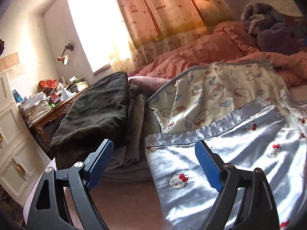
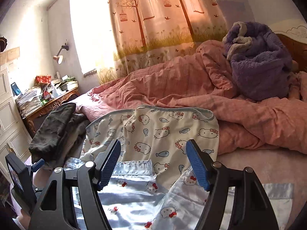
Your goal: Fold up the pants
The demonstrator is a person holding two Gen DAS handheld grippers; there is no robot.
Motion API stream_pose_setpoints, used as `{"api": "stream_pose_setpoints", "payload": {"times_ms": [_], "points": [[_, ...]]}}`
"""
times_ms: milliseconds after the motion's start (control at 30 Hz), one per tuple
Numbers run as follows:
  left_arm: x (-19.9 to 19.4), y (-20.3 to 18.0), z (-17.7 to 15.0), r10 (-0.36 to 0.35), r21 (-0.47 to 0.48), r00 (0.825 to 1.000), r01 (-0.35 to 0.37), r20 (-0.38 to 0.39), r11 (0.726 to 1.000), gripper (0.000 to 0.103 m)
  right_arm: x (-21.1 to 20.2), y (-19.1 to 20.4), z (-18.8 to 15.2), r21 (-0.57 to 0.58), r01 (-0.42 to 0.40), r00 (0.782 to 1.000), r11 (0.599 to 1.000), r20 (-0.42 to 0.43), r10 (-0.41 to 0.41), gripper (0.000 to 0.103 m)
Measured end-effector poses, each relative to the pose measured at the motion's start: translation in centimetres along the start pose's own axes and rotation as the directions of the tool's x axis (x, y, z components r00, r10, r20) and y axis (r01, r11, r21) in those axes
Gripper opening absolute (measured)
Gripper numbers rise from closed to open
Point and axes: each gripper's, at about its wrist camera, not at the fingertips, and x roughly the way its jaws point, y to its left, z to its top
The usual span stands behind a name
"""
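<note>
Jaws wide, empty, both grippers; satin pants below, dark folded pile beside, cream pyjamas beyond.

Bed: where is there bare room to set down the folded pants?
Bare pink sheet shows right of the satin pants, below the rumpled pink quilt. Left is crowded: the dark clothes stack, then the cluttered desk. The cat-print cloth fills the middle.
</note>
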Motion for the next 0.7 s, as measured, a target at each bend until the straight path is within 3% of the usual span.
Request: {"api": "stream_pose_setpoints", "payload": {"times_ms": [167,233,367,467,567,700], "points": [[-7.4,3.2,-1.1,-0.097,-0.168,0.992,0.109,0.074,0.98,0.086,-8.8,1.2,-4.1,-0.07,0.104,0.992,0.992,0.074,-0.099,0.072],[-10.5,3.8,-1.9,-0.118,-0.195,0.987,0.137,0.104,0.971,0.086,-11.9,0.7,-6.8,-0.035,0.12,0.991,0.992,0.071,-0.118,0.072],[-14.7,3.9,-4.9,-0.234,-0.216,0.962,0.26,0.138,0.941,0.086,-17.3,0.1,-12.5,-0.01,0.187,0.98,0.982,0.078,-0.185,0.072],[-16.1,3.0,-7.7,-0.222,-0.221,0.97,0.24,0.102,0.945,0.086,-20.2,0.6,-16.6,-0.015,0.2,0.977,0.98,0.072,-0.198,0.072],[-16.8,2.2,-10.0,-0.258,-0.235,0.965,0.263,0.053,0.936,0.086,-21.3,1.6,-20.6,-0.026,0.148,0.989,0.989,0.029,-0.147,0.07],[-18.4,1.6,-12.1,-0.235,-0.228,0.97,0.241,0.053,0.943,0.086,-19.9,3.5,-24.6,-0.037,0.106,0.991,0.994,-0.079,-0.109,0.048]]}}
